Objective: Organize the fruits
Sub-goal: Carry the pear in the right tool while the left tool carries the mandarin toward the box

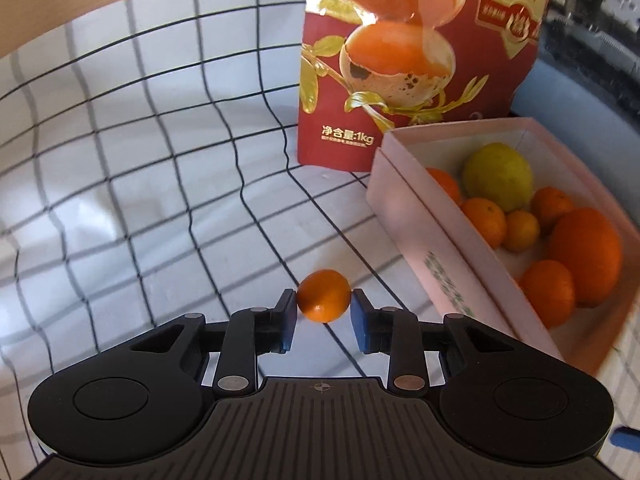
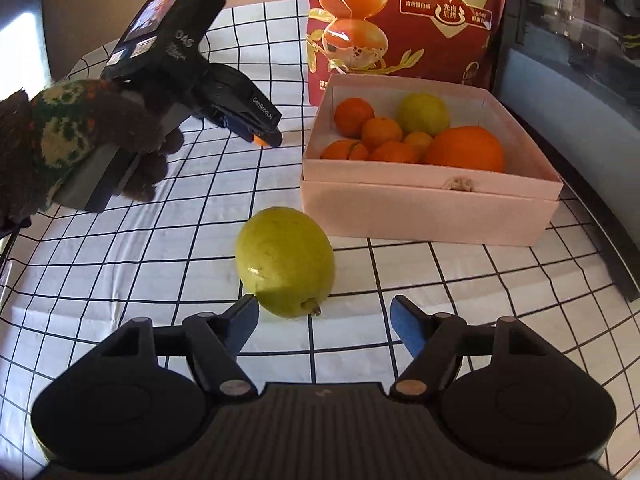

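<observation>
my left gripper (image 1: 323, 309) fingers clamp a small orange (image 1: 323, 301) above the checked cloth (image 1: 140, 200), light and squashy. my right gripper (image 2: 324, 318) fingers spread wide behind a smooth, firm green fruit (image 2: 285, 261), left of the pink box (image 2: 432, 208); grip its middle.

The red bag (image 1: 420, 60) carries "净含量:1kg" in white at its lower left; in the right wrist view its upper face shows the large character "蛋". The left gripper (image 2: 267, 139) body is marked "DAS" and "GenRobot.AI".
</observation>
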`<state>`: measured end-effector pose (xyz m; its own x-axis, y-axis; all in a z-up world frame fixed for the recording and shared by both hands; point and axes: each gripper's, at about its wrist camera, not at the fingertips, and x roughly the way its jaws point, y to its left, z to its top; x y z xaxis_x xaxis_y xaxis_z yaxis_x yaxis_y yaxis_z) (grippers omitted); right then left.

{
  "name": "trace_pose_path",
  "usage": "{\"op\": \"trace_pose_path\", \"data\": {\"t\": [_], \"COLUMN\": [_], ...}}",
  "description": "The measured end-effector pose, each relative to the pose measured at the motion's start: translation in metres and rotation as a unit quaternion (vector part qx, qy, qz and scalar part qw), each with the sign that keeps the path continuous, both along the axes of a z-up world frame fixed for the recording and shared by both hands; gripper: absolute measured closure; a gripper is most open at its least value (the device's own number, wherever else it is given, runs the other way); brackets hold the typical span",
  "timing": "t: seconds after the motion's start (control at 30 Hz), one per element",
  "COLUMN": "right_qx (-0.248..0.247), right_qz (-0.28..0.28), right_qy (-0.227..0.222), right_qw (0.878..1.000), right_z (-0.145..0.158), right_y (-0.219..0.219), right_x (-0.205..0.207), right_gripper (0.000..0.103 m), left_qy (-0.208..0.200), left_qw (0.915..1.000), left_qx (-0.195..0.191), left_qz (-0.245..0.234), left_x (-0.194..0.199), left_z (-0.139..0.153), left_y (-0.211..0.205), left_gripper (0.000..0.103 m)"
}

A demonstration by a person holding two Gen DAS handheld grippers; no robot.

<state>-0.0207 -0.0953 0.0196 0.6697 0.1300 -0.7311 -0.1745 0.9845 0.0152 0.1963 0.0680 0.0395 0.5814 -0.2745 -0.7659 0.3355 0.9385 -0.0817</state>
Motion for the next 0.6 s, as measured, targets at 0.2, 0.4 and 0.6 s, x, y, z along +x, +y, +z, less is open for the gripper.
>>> {"op": "trace_pose_path", "data": {"t": [0.2,0.4,0.6], "right_qx": [0.001,0.003,0.001], "right_qz": [0.018,0.037,0.062], "right_qy": [-0.006,-0.011,-0.012], "right_qw": [1.000,0.999,0.998], "right_z": [0.002,0.001,-0.003], "right_y": [0.001,0.003,0.007], "right_x": [0.003,0.006,0.019], "right_gripper": [0.030,0.030,0.028], "left_qy": [-0.003,0.050,0.071], "left_qw": [0.9987,0.9925,0.9856], "left_qx": [-0.047,-0.078,-0.090], "left_qz": [0.018,0.079,0.124], "left_x": [-0.074,-0.152,-0.195], "left_z": [0.011,-0.003,-0.012], "left_y": [0.026,0.050,0.067], "left_gripper": [0.070,0.069,0.069]}}
